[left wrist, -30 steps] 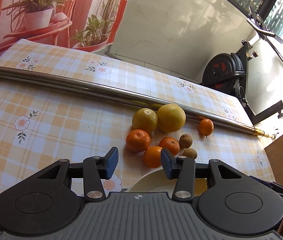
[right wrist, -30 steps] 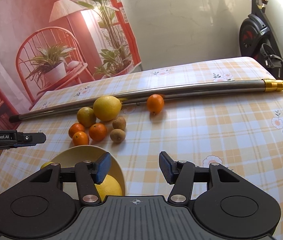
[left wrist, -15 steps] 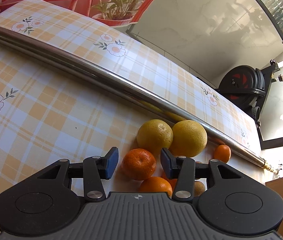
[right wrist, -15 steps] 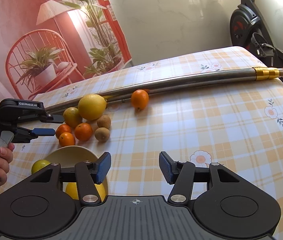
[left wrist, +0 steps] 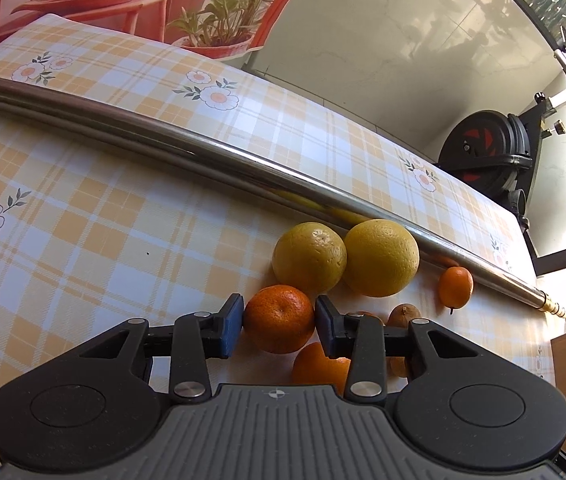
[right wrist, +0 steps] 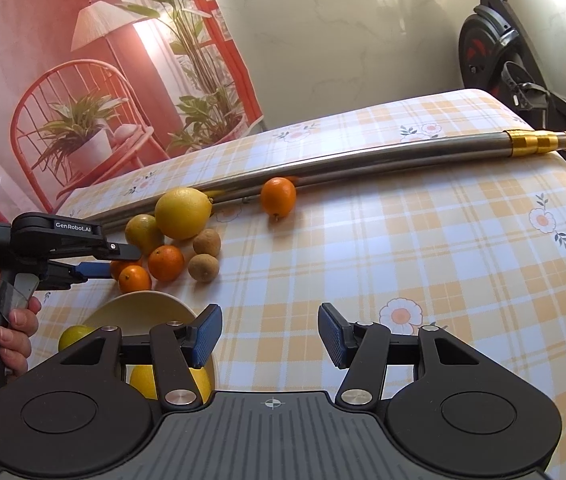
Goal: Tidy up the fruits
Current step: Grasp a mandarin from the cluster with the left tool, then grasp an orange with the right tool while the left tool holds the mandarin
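My left gripper (left wrist: 279, 326) is shut on an orange mandarin (left wrist: 279, 318) that still rests on the checked tablecloth; both blue pads touch its sides. Behind it lie two big yellow citrus fruits (left wrist: 309, 257) (left wrist: 381, 257); another mandarin (left wrist: 317, 364), brown kiwis (left wrist: 403, 314) and a small lone mandarin (left wrist: 455, 286) lie to the right. My right gripper (right wrist: 269, 334) is open and empty above the cloth. In the right wrist view the left gripper (right wrist: 105, 269) reaches into the fruit cluster (right wrist: 165, 262), beside a cream bowl (right wrist: 143, 310) holding yellow fruit (right wrist: 143, 380).
A long steel pole (left wrist: 203, 148) with a gold tip (right wrist: 543, 142) lies across the table behind the fruit. An exercise bike (right wrist: 499, 52) stands beyond the far right edge. A printed backdrop (right wrist: 83, 80) hangs behind the table.
My left gripper moved forward from over the bowl to the fruit cluster and closed its pads on the nearest mandarin. The right gripper drifted slightly and stayed open.
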The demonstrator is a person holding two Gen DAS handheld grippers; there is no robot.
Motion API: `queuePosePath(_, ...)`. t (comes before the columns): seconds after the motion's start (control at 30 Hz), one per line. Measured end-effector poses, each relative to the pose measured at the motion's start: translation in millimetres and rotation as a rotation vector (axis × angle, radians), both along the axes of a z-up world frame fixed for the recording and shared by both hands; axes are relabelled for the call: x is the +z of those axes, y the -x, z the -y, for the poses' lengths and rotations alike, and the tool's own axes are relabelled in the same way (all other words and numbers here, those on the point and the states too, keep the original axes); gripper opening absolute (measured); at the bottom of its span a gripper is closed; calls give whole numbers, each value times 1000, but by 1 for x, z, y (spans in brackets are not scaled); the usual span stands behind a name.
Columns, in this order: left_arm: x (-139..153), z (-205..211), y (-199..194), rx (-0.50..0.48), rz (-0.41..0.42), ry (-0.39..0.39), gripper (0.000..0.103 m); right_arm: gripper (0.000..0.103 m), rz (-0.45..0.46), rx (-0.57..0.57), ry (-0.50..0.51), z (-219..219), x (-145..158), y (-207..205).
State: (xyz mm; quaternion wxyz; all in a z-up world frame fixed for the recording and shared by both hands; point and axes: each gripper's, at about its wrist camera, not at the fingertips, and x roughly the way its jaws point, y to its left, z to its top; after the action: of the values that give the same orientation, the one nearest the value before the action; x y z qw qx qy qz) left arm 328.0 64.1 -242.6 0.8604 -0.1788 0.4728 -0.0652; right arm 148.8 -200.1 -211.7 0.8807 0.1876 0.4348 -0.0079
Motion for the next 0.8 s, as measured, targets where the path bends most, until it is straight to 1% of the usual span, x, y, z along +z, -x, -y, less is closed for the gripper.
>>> queuePosePath(0.27, 27, -11, 29, -28, 104, -40, 41, 51, 10, 3, 14, 1, 3, 0)
queuePosePath(0.47, 49, -16, 60, -74, 184, -83, 41, 51, 24, 38, 62, -1, 10, -6)
queuePosePath(0.6, 61, -21, 76, -87, 222, -65, 41, 51, 55, 77, 99, -4, 20, -16)
queuePosePath(0.7, 67, -20, 82, -86, 244, -56, 41, 51, 87, 91, 85, -2, 26, -28)
queuePosePath(0.8, 73, -18, 93, -82, 266, -62, 41, 51, 125, 98, 94, -1, 30, -41)
